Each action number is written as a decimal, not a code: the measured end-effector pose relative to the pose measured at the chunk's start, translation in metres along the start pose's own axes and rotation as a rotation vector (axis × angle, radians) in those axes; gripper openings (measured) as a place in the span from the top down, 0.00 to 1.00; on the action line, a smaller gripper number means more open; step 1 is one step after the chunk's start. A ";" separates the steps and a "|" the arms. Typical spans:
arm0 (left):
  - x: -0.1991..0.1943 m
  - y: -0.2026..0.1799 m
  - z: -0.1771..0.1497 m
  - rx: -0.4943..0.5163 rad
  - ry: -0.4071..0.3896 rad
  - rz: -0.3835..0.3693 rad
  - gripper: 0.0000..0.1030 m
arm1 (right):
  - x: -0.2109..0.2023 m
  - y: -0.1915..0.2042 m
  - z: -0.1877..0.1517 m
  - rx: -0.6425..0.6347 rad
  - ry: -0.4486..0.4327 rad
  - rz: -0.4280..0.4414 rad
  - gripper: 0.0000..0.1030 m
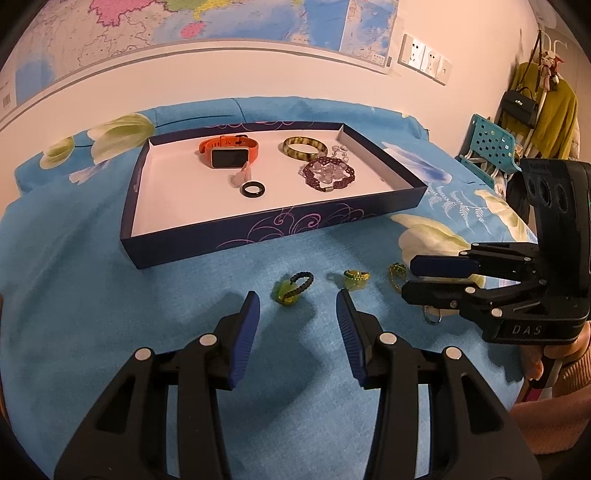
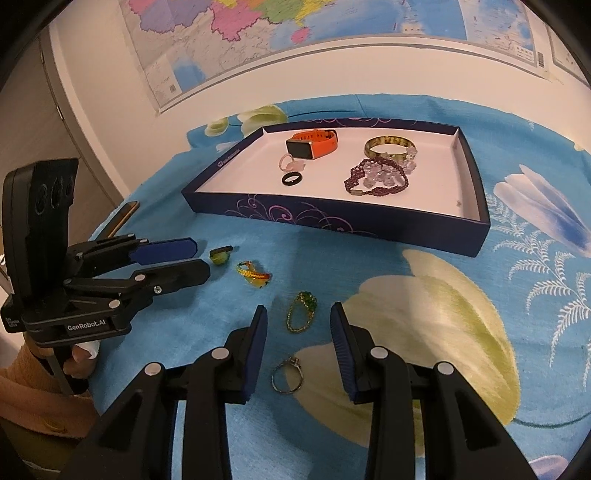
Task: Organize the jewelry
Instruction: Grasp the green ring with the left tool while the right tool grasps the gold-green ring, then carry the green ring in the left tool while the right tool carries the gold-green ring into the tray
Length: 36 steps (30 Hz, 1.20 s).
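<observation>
A dark blue tray [image 1: 258, 230] [image 2: 332, 218] holds an orange watch [image 1: 227, 151] [image 2: 314, 144], a black ring [image 1: 253, 190] [image 2: 292, 179], an amber bangle [image 1: 304, 147] [image 2: 386, 146] and a purple bead bracelet [image 1: 328, 173] [image 2: 376, 177]. On the blue cloth lie a green stone with black cord [image 1: 291, 290] [image 2: 220, 255], a yellow-green woven ring [image 1: 356, 277] [image 2: 255, 275], a gold-green chain [image 1: 397, 275] [image 2: 301, 312] and a silver ring [image 2: 288, 376]. My left gripper [image 1: 297, 306] [image 2: 201, 260] is open just before the green stone. My right gripper [image 2: 298, 325] [image 1: 406, 277] is open around the chain.
The blue flowered cloth [image 1: 92, 295] covers the whole surface. A wall map [image 1: 221, 22] hangs behind. A blue perforated chair [image 1: 491, 142] and hanging clothes with a black bag [image 1: 521, 105] stand at the right.
</observation>
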State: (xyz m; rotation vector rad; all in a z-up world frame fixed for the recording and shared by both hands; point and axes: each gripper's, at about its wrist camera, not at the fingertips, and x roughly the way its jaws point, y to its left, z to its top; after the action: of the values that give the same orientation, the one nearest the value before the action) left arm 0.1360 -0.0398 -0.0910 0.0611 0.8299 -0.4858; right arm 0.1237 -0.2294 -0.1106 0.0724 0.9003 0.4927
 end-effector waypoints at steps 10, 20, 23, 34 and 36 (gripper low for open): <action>0.006 -0.004 0.005 0.012 0.012 0.012 0.59 | 0.005 0.006 0.003 -0.023 0.001 -0.029 0.73; 0.022 0.004 0.009 -0.038 0.062 -0.021 0.76 | 0.009 -0.002 0.005 -0.009 0.001 -0.023 0.93; 0.022 0.007 0.009 -0.050 0.061 -0.015 0.86 | 0.008 -0.001 0.005 -0.009 -0.003 -0.022 0.93; 0.013 0.008 0.009 -0.055 0.025 -0.003 0.86 | -0.003 -0.009 0.008 0.031 -0.037 0.014 0.95; 0.011 0.008 0.010 -0.058 0.018 -0.009 0.86 | -0.006 -0.011 0.010 0.033 -0.048 0.013 0.95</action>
State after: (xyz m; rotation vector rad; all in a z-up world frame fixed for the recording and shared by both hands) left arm 0.1523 -0.0392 -0.0930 0.0080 0.8617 -0.4703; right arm 0.1322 -0.2400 -0.1026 0.1197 0.8614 0.4862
